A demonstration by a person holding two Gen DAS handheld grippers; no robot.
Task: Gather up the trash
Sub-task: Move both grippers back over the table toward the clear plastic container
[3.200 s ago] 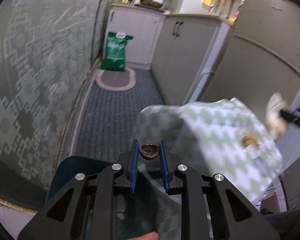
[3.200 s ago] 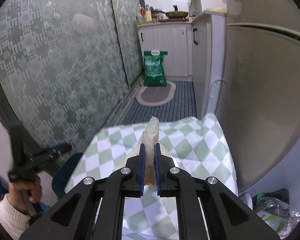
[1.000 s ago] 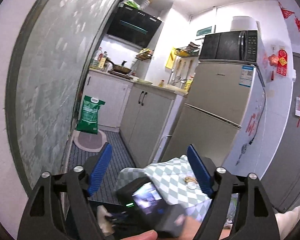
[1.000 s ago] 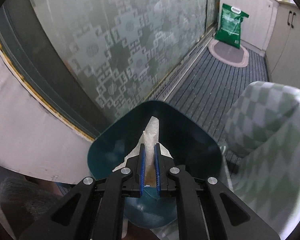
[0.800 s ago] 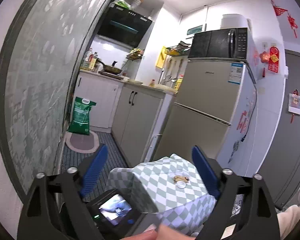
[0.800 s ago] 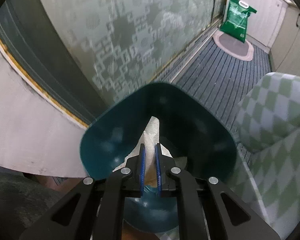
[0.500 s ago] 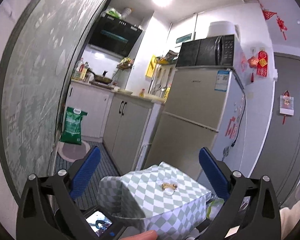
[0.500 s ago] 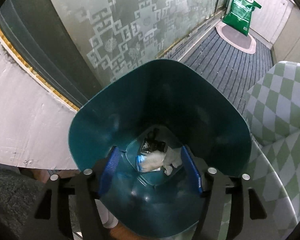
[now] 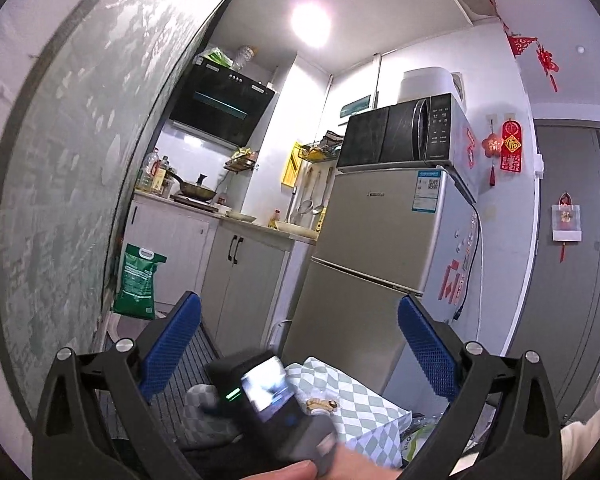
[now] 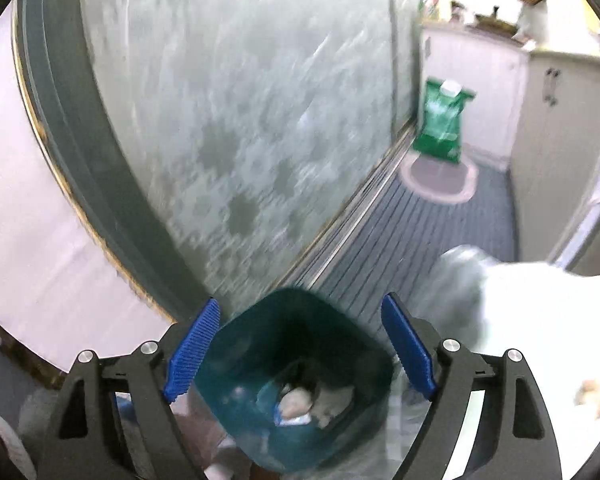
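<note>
In the right wrist view a teal bin (image 10: 260, 344) stands on the floor below my right gripper (image 10: 300, 350). A white tissue (image 10: 296, 400) and wrappers lie at its bottom. The jaws are opening, with nothing between the blue pads (image 10: 192, 352). The picture is blurred by motion. My left gripper (image 9: 300, 346) points level into the kitchen, wide open and empty. Low between its fingers I see the right gripper's camera body (image 9: 268, 392). Beside it is the table's green-and-white checked cloth (image 9: 364, 396), with a small brown scrap (image 9: 320, 403) lying on it.
A frosted patterned glass door (image 10: 240, 120) runs along the left. A green bag (image 10: 440, 120) and an oval mat (image 10: 440, 178) lie at the far end of the ribbed floor. A fridge (image 9: 380, 260) with a microwave (image 9: 400, 136) on top stands behind the table.
The right gripper opened and dropped the tissue into the teal bin, then rose away from it. The left gripper opened wider and lifted, so the table sits lower in its view.
</note>
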